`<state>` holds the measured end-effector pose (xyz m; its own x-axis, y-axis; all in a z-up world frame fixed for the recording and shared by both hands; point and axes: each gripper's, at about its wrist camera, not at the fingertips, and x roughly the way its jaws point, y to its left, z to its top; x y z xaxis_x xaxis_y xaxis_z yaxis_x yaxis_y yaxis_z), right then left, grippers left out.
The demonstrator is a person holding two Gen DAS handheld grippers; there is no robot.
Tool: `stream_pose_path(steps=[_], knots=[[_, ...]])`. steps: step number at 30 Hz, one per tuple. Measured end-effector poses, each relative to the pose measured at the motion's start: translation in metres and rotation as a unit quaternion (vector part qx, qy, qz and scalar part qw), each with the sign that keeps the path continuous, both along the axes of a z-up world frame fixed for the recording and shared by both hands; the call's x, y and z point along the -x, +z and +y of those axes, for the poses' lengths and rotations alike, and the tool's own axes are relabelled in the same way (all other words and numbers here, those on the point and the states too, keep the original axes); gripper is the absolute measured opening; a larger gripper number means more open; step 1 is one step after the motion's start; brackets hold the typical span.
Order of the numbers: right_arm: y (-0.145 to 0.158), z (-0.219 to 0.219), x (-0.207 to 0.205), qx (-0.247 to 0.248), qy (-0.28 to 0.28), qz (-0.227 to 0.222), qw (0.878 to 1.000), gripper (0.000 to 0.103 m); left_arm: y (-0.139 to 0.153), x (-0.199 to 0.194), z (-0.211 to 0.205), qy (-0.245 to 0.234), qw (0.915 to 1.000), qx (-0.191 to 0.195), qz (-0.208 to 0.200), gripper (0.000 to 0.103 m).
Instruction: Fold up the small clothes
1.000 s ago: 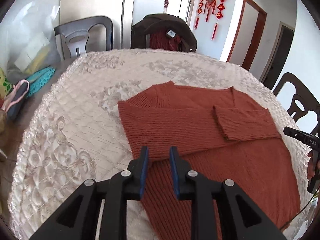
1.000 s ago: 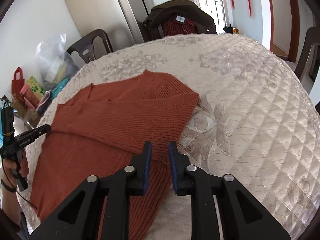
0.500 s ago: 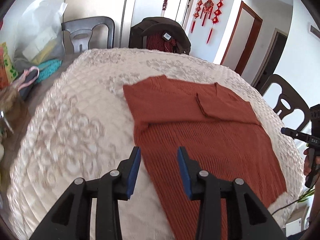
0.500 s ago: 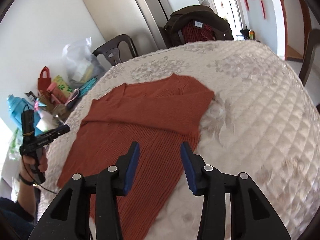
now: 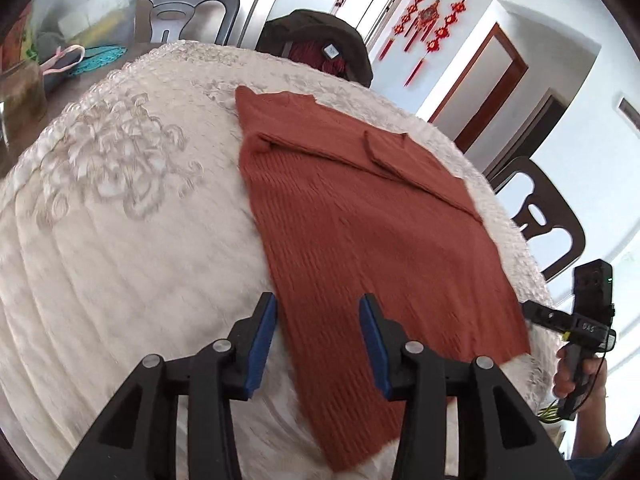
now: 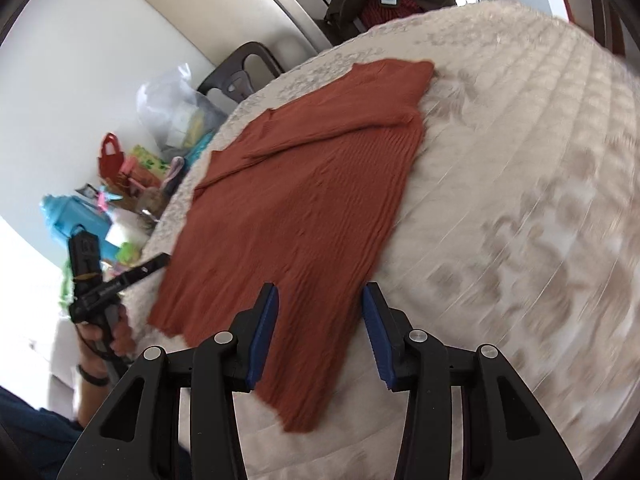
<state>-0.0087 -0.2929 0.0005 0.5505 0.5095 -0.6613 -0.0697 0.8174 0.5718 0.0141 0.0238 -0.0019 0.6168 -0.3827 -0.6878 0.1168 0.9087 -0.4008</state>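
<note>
A rust-red ribbed sweater [image 5: 360, 216] lies flat on the cream quilted table cover [image 5: 120, 240], both sleeves folded across its chest. It also shows in the right wrist view [image 6: 304, 200]. My left gripper [image 5: 318, 340] is open and empty, hovering above the sweater's near left hem corner. My right gripper [image 6: 320, 332] is open and empty above the near right hem corner. Each gripper shows in the other's view, the right one [image 5: 576, 324] and the left one [image 6: 104, 284].
Dark chairs stand around the table: one with a jacket and red garment [image 5: 324, 48] at the far side, one [image 5: 540, 216] at the right. Bags, a blue bottle and clutter [image 6: 132, 184] crowd the table's left end.
Both grippers have opened, let go of the sleeves, and pulled back toward the hem. The sleeves now lie folded across the chest. The views are tilted and blurred from motion.
</note>
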Motion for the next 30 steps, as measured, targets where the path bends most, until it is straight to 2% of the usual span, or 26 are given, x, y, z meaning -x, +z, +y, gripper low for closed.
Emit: stream_pose_path(steps=[2,7,9,16,17,20,21,23,25,26,30], knots=[[0.0,0.005,0.007,-0.007,0.005,-0.003,1.0,0.044,0.0,0.011,-0.005,-0.003,1.0,-0.004,0.0,0.046],[-0.002,0.005,0.015,-0.041,0.009,0.007,0.999,0.044,-0.001,0.026,-0.007,-0.003,0.9999,0.016,0.004,0.046],[-0.002,0.006,0.013,-0.046,0.009,0.009,0.999,0.044,-0.003,0.023,-0.006,0.006,0.9994,0.033,0.001,0.046],[-0.005,0.016,0.005,-0.051,0.019,0.012,0.998,0.044,-0.002,0.015,-0.013,0.006,0.999,0.045,0.0,0.045],[-0.005,0.016,0.007,-0.051,0.02,0.014,0.998,0.043,-0.003,0.018,-0.013,0.002,0.9988,0.049,0.0,0.045],[-0.008,0.017,0.014,-0.041,0.027,0.018,0.999,0.027,-0.005,0.027,-0.012,-0.003,0.9977,0.068,0.003,0.045],[-0.008,0.017,0.015,-0.041,0.025,0.017,0.999,0.025,-0.006,0.028,-0.012,-0.003,0.9975,0.07,0.003,0.045],[-0.009,0.016,0.015,-0.044,0.021,0.016,0.999,0.021,-0.006,0.026,-0.016,-0.004,0.9979,0.065,0.001,0.04],[-0.011,0.018,0.009,-0.041,0.021,0.015,0.999,0.014,-0.008,0.02,-0.02,-0.01,0.9981,0.06,0.007,0.015],[-0.012,0.019,0.007,-0.039,0.021,0.014,0.999,0.011,-0.01,0.018,-0.021,-0.011,0.9983,0.057,0.01,0.013],[-0.007,0.016,0.007,-0.038,0.021,0.005,0.999,0.009,0.0,0.02,-0.016,-0.007,0.9986,0.052,-0.009,0.011]])
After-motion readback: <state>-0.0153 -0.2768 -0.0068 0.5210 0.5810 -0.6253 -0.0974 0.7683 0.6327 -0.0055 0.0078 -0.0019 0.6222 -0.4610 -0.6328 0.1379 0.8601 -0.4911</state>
